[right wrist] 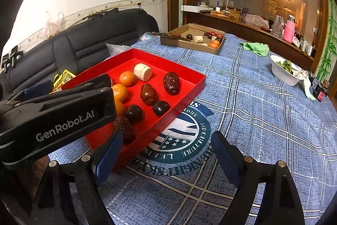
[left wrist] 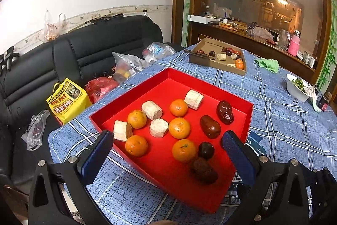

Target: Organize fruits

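Note:
A red tray (left wrist: pixel 249 119) on the blue checked tablecloth holds several oranges (left wrist: pixel 179 128), white chunks (left wrist: pixel 158 127), dark red dates (left wrist: pixel 225 112), a dark round fruit (left wrist: pixel 206 150) and a rough brown one (left wrist: pixel 203 170). My left gripper (left wrist: pixel 167 136) hangs open over the tray's near half with nothing between its fingers. In the right wrist view the same tray (right wrist: pixel 187 96) lies to the left. My right gripper (right wrist: pixel 167 136) stands open above the tablecloth emblem (right wrist: pixel 185 136), beside the tray's near corner. The left gripper's black housing (right wrist: pixel 52 119) hides part of the tray.
A cardboard tray (left wrist: pixel 202 61) with more fruit sits at the table's far side. A green cloth (left wrist: pixel 268 64) and a white bowl of greens (left wrist: pixel 297 88) lie at the right. A black sofa (left wrist: pixel 84 52) with bags, one yellow (left wrist: pixel 67 100), borders the table's left edge.

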The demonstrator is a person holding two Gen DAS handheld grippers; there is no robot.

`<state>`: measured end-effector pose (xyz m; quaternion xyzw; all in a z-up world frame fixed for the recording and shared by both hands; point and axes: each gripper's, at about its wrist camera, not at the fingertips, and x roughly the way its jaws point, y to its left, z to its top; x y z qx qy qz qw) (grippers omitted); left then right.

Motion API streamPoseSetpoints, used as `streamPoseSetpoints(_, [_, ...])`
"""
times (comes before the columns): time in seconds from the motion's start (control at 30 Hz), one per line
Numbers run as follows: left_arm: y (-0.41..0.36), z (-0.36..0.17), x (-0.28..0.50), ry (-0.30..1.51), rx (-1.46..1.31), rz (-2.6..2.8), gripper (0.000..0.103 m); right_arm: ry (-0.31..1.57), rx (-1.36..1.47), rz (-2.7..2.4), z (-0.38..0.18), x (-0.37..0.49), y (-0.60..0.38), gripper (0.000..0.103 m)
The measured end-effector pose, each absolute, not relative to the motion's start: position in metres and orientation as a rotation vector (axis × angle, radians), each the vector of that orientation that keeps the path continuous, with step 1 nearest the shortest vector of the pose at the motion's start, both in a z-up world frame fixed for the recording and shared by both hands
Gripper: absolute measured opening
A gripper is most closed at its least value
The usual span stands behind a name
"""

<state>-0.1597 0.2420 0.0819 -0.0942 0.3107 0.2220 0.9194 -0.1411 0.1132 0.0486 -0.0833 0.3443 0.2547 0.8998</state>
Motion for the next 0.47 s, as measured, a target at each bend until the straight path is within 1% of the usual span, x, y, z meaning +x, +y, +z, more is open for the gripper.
streamPoseSetpoints(0.3, [0.2497,0.0814,-0.1580,0.650,-0.203,0.472,0.103,0.708,-0.190,0.542,0.0506,-0.1439,0.1212,0.090])
streamPoseSetpoints(0.47, [0.2460,0.0875,-0.1557,0.661,-0.169,0.474,0.103,0.716,-0.144,0.550,0.0554,-0.1393,0.1151,0.090])
